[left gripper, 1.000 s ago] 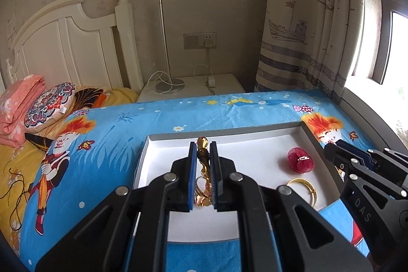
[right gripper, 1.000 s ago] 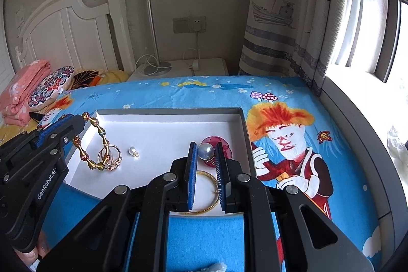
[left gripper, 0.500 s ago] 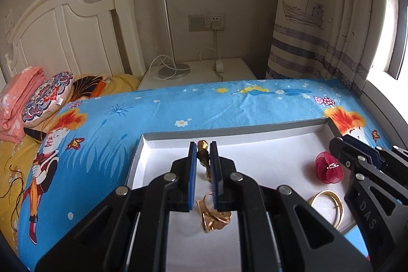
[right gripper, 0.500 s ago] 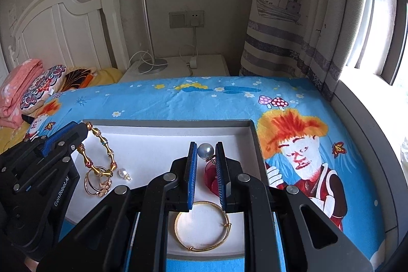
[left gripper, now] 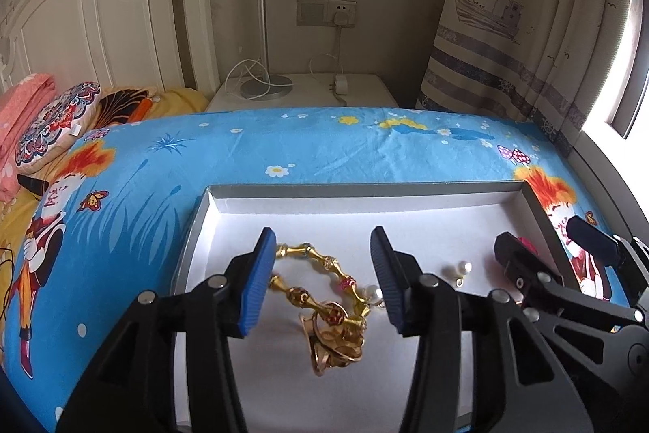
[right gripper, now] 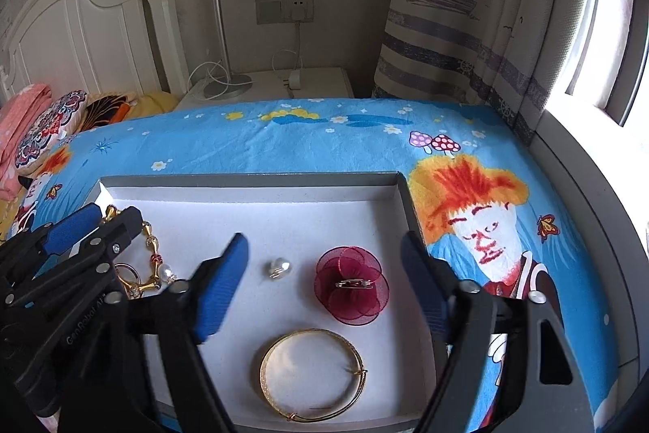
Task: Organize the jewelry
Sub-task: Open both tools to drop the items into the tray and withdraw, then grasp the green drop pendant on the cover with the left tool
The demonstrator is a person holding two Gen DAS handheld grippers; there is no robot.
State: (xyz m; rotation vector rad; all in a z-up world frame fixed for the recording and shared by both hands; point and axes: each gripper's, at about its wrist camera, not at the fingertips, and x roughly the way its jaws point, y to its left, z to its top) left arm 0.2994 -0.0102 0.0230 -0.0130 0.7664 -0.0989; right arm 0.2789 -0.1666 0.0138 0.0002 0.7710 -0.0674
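Observation:
A grey-rimmed white tray (left gripper: 365, 189) lies on the blue bedsheet; it also shows in the right wrist view (right gripper: 251, 179). My left gripper (left gripper: 322, 281) is open over a gold beaded bracelet (left gripper: 316, 266) and a heap of gold rings (left gripper: 334, 345) lying in the tray. Two pearl earrings (left gripper: 456, 269) lie to its right. My right gripper (right gripper: 324, 278) is open and empty above a pearl earring (right gripper: 279, 268), a dark red gauze flower brooch (right gripper: 351, 285) and a gold bangle (right gripper: 312, 374).
The bed has a cartoon-print blue sheet (left gripper: 324, 145), pillows (left gripper: 52, 120) at the left and a white headboard (left gripper: 101, 27). A white nightstand (left gripper: 300, 92) with a lamp base and charger stands behind. Curtains (left gripper: 527, 19) and a window ledge are at the right.
Both grippers have opened. The left one let go of the gold bracelet, which now lies in the tray. The right one let go of the pearl earring, now on the tray floor.

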